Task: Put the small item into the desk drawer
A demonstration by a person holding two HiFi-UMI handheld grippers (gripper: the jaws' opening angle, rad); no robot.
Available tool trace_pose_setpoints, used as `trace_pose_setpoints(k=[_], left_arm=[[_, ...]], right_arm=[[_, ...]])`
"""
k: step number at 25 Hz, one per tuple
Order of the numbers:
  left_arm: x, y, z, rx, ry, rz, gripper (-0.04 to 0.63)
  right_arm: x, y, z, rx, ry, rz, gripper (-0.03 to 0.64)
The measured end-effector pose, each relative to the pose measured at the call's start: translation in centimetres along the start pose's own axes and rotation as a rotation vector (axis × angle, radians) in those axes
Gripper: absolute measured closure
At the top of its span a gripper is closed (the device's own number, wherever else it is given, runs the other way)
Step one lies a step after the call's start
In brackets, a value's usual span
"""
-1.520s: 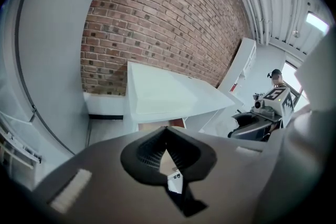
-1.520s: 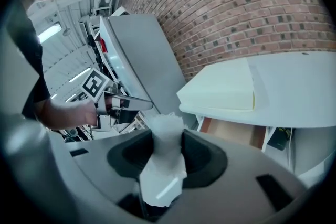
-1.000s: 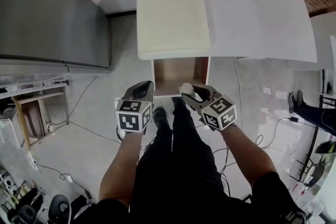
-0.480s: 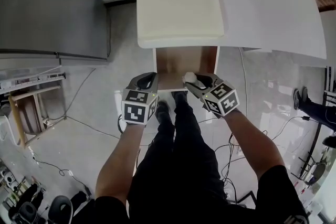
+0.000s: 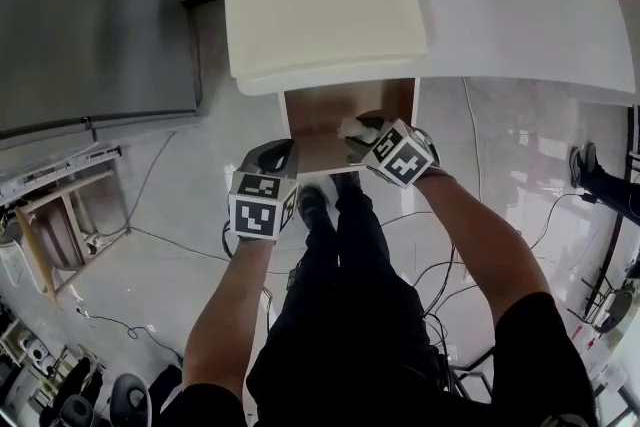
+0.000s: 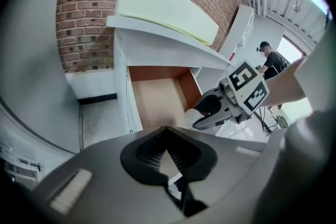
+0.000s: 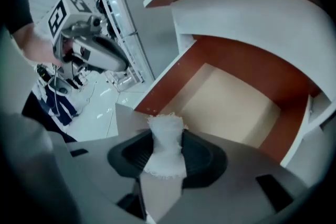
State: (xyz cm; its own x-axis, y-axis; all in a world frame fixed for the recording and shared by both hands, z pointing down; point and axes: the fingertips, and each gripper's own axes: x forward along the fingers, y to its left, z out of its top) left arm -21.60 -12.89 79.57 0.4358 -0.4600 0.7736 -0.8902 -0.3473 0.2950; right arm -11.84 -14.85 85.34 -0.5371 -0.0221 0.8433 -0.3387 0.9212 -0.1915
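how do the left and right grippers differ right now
The right gripper has its fingers closed on a small white item; the left gripper has its fingers together with nothing between them. The right gripper's tips reach over the open drawer, while the left gripper sits outside it, beside its left front corner. Both point downward and have the same grey build.

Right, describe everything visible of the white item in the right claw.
The white item looks like soft, fuzzy fabric or foam with ragged edges, narrow at the waist and flaring at the top. It is pinched upright between the pads of the right claw, its top sticking out past them. It hangs above the open drawer, touching nothing else.
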Motion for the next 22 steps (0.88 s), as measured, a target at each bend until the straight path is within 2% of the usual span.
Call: trace_pose_setpoints(k=[3, 7, 12, 19, 22], left_arm=[[0.4, 0.2, -0.1, 0.004, 0.005, 0.000, 0.583], [0.8, 0.4, -0.9, 0.008, 0.018, -0.004, 0.583], [1.0, 0.2, -1.5, -0.012, 0.013, -0.011, 0.583], [0.1, 0.3, -2.9, -0.077, 0.011, -0.015, 0.583], [-0.6, -0.6, -3.4, -0.079, 0.019, -0.027, 0.583]], right_arm=[[2.2, 0.0, -0.8, -0.116, 0.086, 0.028, 0.459], [4.8, 0.6, -2.1, -0.183, 0.166, 0.070, 0.459], [6.5, -0.2, -3.5, -0.163, 0.223, 0.082, 0.458], [8.3, -1.5, -3.8, -0.125, 0.237, 0.088, 0.457], [9.1, -1.6, -4.2, -0.106, 0.241, 0.095, 0.457]])
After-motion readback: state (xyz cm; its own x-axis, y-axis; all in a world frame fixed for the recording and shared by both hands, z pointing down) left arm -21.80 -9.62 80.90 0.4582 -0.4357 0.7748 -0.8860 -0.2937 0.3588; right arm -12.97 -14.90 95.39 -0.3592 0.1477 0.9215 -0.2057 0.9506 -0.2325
